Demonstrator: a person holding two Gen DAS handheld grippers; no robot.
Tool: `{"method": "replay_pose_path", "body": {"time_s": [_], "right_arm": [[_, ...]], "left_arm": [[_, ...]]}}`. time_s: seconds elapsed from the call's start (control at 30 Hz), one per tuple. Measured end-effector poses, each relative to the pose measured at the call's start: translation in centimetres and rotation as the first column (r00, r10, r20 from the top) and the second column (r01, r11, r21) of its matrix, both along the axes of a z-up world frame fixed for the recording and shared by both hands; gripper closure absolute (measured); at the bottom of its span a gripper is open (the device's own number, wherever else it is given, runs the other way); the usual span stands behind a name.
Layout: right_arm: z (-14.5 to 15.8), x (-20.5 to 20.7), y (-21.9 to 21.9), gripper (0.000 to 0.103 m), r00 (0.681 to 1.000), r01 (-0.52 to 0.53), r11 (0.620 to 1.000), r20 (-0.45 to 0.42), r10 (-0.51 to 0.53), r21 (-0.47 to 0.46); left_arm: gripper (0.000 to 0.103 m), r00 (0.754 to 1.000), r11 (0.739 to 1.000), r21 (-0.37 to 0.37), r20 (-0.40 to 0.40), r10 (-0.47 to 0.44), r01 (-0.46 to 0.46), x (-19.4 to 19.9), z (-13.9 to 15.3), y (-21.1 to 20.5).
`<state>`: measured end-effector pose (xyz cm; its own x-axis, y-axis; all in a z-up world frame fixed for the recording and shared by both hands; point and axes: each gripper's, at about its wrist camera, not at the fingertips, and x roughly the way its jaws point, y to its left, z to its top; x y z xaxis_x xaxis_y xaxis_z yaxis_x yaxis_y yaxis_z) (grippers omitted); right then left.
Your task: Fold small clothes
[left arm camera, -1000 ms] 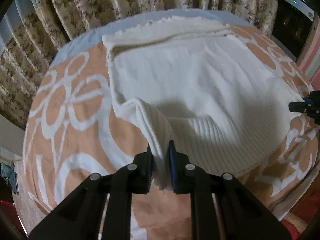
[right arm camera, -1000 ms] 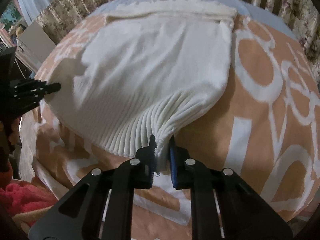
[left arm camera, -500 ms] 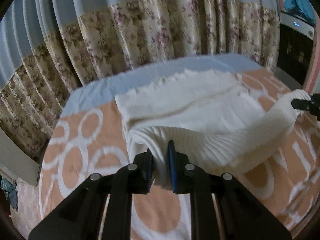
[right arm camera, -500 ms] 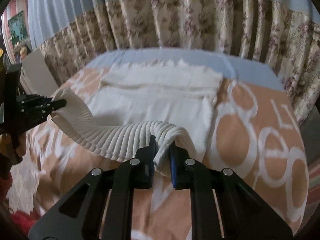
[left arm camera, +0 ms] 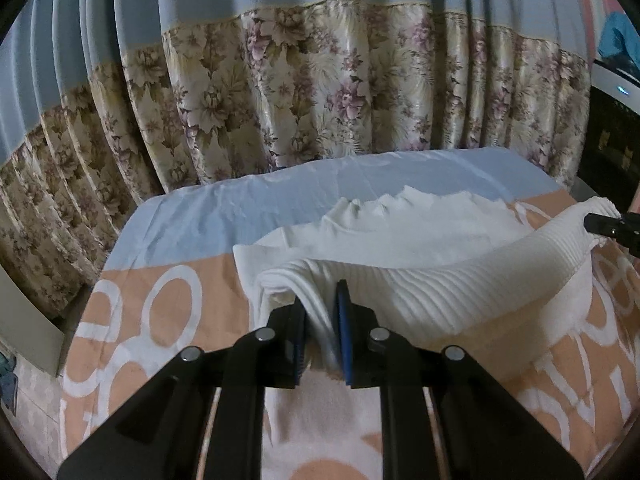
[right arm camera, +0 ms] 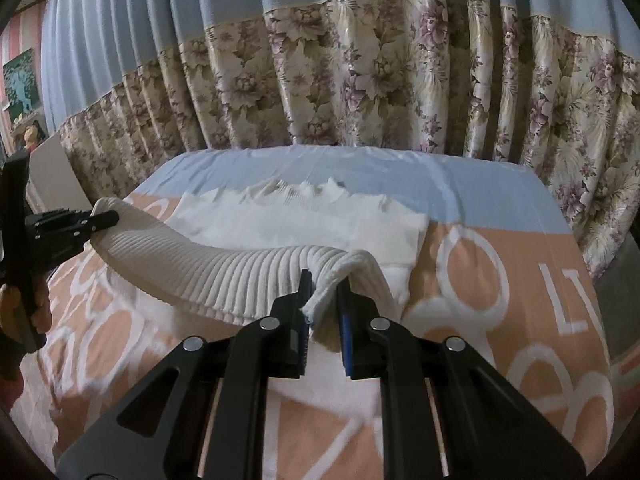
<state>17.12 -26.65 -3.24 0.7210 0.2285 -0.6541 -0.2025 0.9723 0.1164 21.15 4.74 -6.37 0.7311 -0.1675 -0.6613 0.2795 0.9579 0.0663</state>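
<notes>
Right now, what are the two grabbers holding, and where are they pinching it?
Both hold the white sweater by its ribbed hem: the left gripper pinches one corner, the right gripper the other.

The garment (left arm camera: 400, 236) lies on the bed cover (left arm camera: 168, 320), toward its far end. Its near hem is lifted between the left gripper (left arm camera: 320, 324) and the right gripper (right arm camera: 323, 316). The curtain (right arm camera: 360, 80) hangs behind the bed.
</notes>
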Motion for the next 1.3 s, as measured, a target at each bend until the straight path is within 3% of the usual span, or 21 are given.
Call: {"method": "replay_pose_path", "body": {"time_s": [0.2, 0.37, 0.43, 0.57, 0.73, 0.8, 0.87, 0.9, 0.93, 1.0, 1.03, 1.07, 1.13, 1.17, 1.3], "right_arm": [[-0.7, 7.0, -0.3, 0.09, 0.999, 0.011, 1.0, -0.041, -0.01, 0.02], [-3.6, 12.7, -0.2, 0.09, 0.991, 0.014, 1.0, -0.135, -0.012, 0.014], [-5.6, 14.2, -0.4, 0.09, 0.98, 0.037, 0.999, -0.197, -0.033, 0.018], [-8.0, 14.6, -0.8, 0.09, 0.969, 0.058, 0.998, -0.242, -0.052, 0.018], [-8.4, 14.3, -0.8, 0.09, 0.971, 0.058, 0.998, -0.234, -0.053, 0.012], [-8.0, 14.5, -0.8, 0.09, 0.975, 0.062, 0.998, -0.216, -0.057, 0.02], [-7.5, 15.0, -1.0, 0.089, 0.976, 0.068, 0.997, -0.209, -0.058, 0.042], [-7.5, 15.5, -1.3, 0.084, 0.975, 0.08, 0.995, -0.21, -0.065, 0.061], [-7.4, 15.8, -1.6, 0.081, 0.975, 0.086, 0.993, -0.211, -0.067, 0.082], [-7.0, 16.2, -2.5, 0.063, 0.978, 0.099, 0.985, -0.196, -0.07, 0.143], [-6.6, 16.1, -2.9, 0.059, 0.98, 0.11, 0.983, -0.178, -0.083, 0.15], [-6.1, 15.9, -3.2, 0.055, 0.983, 0.123, 0.981, -0.155, -0.1, 0.147], [-5.3, 15.4, -4.3, 0.047, 0.984, 0.148, 0.979, -0.125, -0.131, 0.141], [-5.2, 15.4, -4.7, 0.045, 0.982, 0.157, 0.978, -0.126, -0.14, 0.138], [-5.7, 15.2, -5.4, 0.045, 0.977, 0.172, 0.979, -0.142, -0.156, 0.108]], "left_arm": [[0.089, 0.997, 0.997, -0.072, -0.07, 0.02, -0.025, 6.0, -1.0, 1.0], [0.089, 0.974, 0.997, -0.067, -0.224, 0.027, -0.043, 11.3, -5.2, 0.9], [0.089, 0.968, 0.998, -0.051, -0.251, 0.03, -0.044, 12.0, -6.7, 0.7], [0.089, 0.971, 0.999, -0.033, -0.239, 0.025, -0.034, 11.9, -7.6, 0.6], [0.089, 0.98, 1.0, 0.014, -0.199, 0.018, -0.016, 12.2, -7.1, 0.0], [0.084, 0.983, 0.999, 0.04, -0.183, 0.015, -0.007, 13.0, -6.5, -0.5], [0.078, 0.976, 0.996, 0.086, -0.218, 0.012, 0.007, 14.4, -6.5, -1.1], [0.071, 0.975, 0.996, 0.09, -0.221, 0.017, 0.003, 14.8, -6.4, -1.1], [0.054, 0.975, 0.996, 0.086, -0.22, 0.014, 0.005, 15.1, -6.1, -1.0], [0.053, 0.976, 0.999, 0.051, -0.217, -0.004, 0.016, 15.3, -5.3, -0.5], [0.051, 0.977, 0.999, 0.032, -0.214, -0.011, 0.018, 15.3, -4.9, -0.1], [0.032, 0.98, 1.0, 0.022, -0.199, 0.0, 0.004, 15.3, -4.3, 0.5], [0.009, 0.991, 0.992, 0.087, -0.095, 0.094, -0.085, 15.0, -2.9, 1.5], [0.009, 0.992, 0.99, 0.091, -0.058, 0.112, -0.106, 14.9, -2.1, 2.3], [0.009, 0.982, 0.988, 0.002, -0.111, 0.154, -0.154, 15.8, -1.4, 5.5]]}}
